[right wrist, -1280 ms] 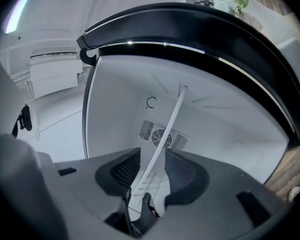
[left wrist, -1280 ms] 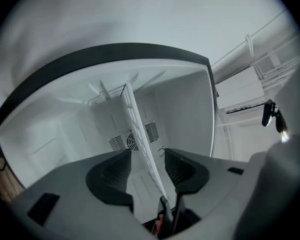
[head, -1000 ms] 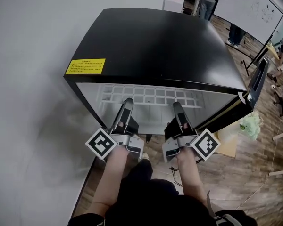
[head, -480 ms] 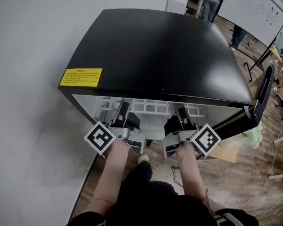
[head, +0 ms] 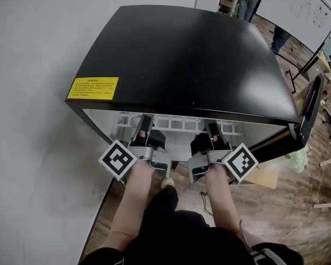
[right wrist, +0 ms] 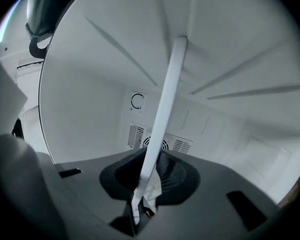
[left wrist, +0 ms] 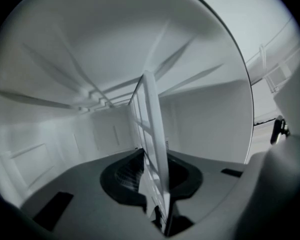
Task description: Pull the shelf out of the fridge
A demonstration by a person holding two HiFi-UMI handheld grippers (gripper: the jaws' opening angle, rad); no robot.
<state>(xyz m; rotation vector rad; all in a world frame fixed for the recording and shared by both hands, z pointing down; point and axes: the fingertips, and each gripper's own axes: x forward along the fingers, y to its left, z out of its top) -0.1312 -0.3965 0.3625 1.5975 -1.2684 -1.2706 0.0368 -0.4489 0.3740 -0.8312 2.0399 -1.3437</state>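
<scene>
A black mini fridge (head: 187, 54) stands open in front of me, with its white grid shelf (head: 176, 123) showing just under the top. My left gripper (head: 144, 127) and right gripper (head: 212, 130) both reach inside, side by side. In the left gripper view the shelf (left wrist: 152, 134) runs edge-on between the jaws of the left gripper (left wrist: 151, 171), whose pads press on it. The right gripper view shows the shelf's front bar (right wrist: 165, 104) clamped in the right gripper (right wrist: 149, 176). Both pairs of jaws have just been closing onto the shelf.
The fridge door (head: 309, 106) hangs open at the right. A yellow label (head: 92, 88) sits on the fridge top. A white wall runs along the left. A fan vent (right wrist: 155, 143) marks the fridge's back wall. People stand by a whiteboard (head: 300, 10) far behind.
Both grippers have moved forward, deeper under the fridge top, so less of the shelf and jaws shows in the head view. Over the last half second they have stayed in place.
</scene>
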